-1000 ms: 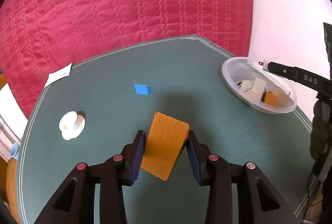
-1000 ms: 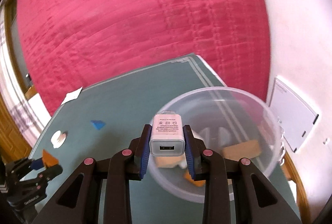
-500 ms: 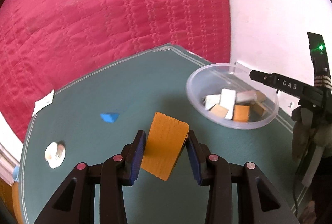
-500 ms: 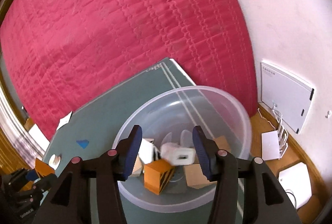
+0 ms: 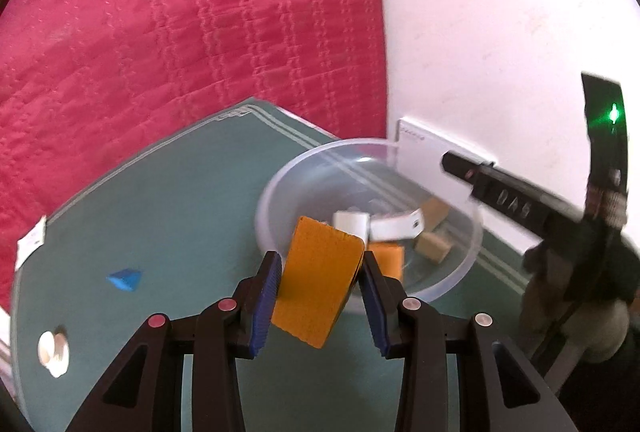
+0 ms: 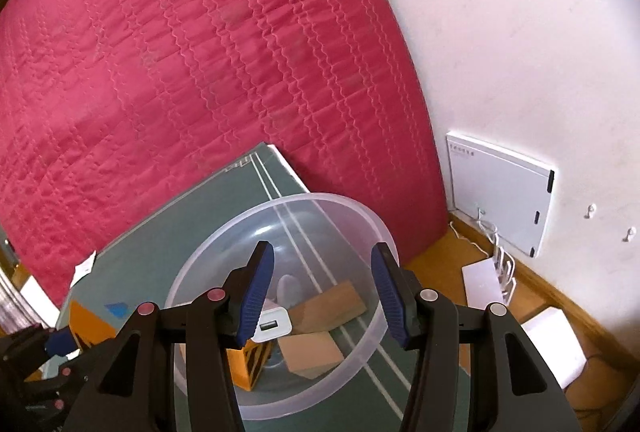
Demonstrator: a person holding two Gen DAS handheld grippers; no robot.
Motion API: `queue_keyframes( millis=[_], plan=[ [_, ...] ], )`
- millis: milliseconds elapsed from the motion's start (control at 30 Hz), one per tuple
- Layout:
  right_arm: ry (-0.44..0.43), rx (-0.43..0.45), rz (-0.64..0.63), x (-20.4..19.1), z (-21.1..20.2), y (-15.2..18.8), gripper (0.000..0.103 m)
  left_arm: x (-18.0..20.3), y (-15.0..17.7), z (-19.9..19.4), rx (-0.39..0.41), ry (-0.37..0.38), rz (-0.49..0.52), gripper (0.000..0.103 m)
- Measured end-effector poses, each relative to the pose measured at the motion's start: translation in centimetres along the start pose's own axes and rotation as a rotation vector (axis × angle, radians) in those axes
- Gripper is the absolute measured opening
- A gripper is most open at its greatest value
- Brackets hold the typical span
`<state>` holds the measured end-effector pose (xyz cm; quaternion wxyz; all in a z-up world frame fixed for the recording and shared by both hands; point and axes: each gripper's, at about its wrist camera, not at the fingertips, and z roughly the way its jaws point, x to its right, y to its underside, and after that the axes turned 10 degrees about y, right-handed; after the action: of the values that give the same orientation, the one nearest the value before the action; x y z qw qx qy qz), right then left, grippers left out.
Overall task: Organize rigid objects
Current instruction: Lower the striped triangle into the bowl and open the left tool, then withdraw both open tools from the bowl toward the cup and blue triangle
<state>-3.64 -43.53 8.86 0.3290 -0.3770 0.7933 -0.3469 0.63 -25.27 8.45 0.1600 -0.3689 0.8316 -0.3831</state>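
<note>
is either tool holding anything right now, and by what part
The left tool clamps the orange block by its two side edges. The right tool is open over the clear bowl, holding nothing.

Your left claw [image 5: 320, 296] sits low in the middle of its frame, its blue pads [image 5: 265, 302] pressed against both sides of a tilted orange block [image 5: 318, 282]. Your right claw [image 6: 323, 294] is spread wide at the lower centre of its frame, nothing between its pads [image 6: 256, 294]. In the left view the right claw [image 5: 512, 200] reaches in from the right edge, blurred. In the right view the left claw [image 6: 44, 356] shows at the lower left corner, gripping the block [image 6: 90, 324].
</note>
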Motion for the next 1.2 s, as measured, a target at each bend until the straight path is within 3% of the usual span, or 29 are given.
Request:
queue_keyframes(
  millis=[233,433,567,667,700,967,1200],
  plan=[
    [0.064,0.026,0.010,0.1,-0.1,0.3,0.052,0.5,-1.8,2.1,0.002,0.107,-0.047,0.042],
    [0.112,0.060,0.025,0.6,-0.5,0.4,0.052,0.6,-3.1,3.4,0.023,0.131,-0.042,0.042],
    [0.146,0.070,0.027,0.6,-0.5,0.6,0.052,-0.5,-4.3,4.1,0.030,0.103,-0.080,0.046],
    [0.159,0.098,-0.003,0.0,-0.9,0.7,0.052,-2.0,-4.8,4.1,0.048,0.077,-0.123,0.078],
    [0.160,0.108,-0.019,-0.3,-1.1,0.8,0.052,-2.5,-4.8,3.9,0.062,0.064,-0.137,0.081],
    [0.151,0.124,-0.063,-1.1,-1.4,1.2,0.052,-6.7,-3.1,2.7,0.049,-0.006,-0.247,0.081],
    [0.152,0.131,-0.074,-1.5,-1.4,1.4,0.052,-6.8,-1.1,1.6,0.049,-0.111,-0.221,0.085]
  ],
)
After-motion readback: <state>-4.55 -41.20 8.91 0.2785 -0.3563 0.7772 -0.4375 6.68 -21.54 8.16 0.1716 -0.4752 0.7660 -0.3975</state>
